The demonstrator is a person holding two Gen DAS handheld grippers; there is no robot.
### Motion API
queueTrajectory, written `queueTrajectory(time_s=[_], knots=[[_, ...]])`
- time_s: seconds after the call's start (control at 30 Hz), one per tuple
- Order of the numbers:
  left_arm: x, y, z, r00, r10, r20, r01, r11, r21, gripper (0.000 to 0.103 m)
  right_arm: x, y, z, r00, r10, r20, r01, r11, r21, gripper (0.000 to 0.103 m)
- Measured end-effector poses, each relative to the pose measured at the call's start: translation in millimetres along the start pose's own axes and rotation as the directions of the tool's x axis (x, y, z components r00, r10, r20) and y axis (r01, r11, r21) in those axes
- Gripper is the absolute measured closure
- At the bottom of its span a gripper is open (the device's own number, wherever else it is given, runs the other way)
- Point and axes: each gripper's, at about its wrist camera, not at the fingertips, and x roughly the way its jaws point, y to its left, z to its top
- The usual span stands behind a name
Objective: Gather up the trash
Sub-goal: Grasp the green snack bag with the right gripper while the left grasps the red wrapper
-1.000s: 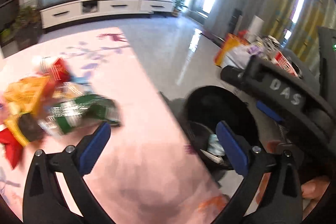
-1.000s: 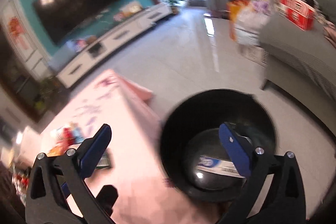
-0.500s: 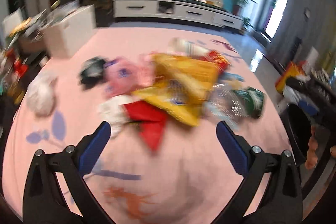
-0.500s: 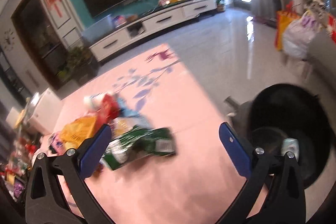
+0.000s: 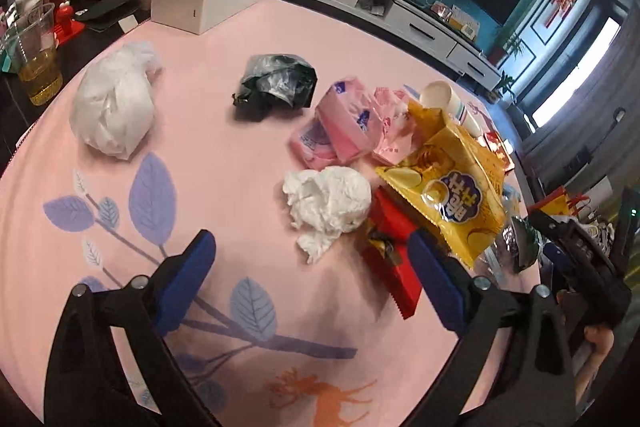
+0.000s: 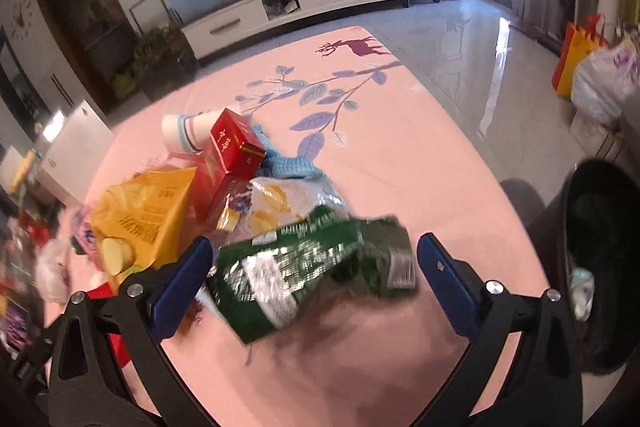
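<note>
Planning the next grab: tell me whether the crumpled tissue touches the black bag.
Apart. The left wrist view shows bare pink tablecloth between the tissue and the black bag.

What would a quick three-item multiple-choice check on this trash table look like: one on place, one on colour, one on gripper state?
1. Where is the black bin?
A on the table
B off the table's right edge
C beside the TV

2. What colour is the wrapper between the right hand-held gripper fingers?
A green
B pink
C white

3. The left hand-held gripper is:
A shut on tissue
B open, empty
C out of view

Answers: B, it stands lower, past the edge; A, green foil shows; B, fingers apart over bare cloth.
</note>
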Motion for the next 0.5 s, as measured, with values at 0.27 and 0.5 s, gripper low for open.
queueTrajectory(time_s=[0.27,0.5], knots=[[28.0,-14.8,-7.6,0.984,-0.161,-0.077,0.158,0.987,-0.041,0.028,21.0,-12.8,6.1,0.997,-0.031,-0.069,0.031,1.0,-0.001,0.003],[47.7,-40.9,-17.1,0.984,-0.159,-0.077,0.163,0.986,0.041,0.033,28.2,-8.3,-10.1,0.99,-0.039,-0.136,0.032,0.998,-0.048,0.003]])
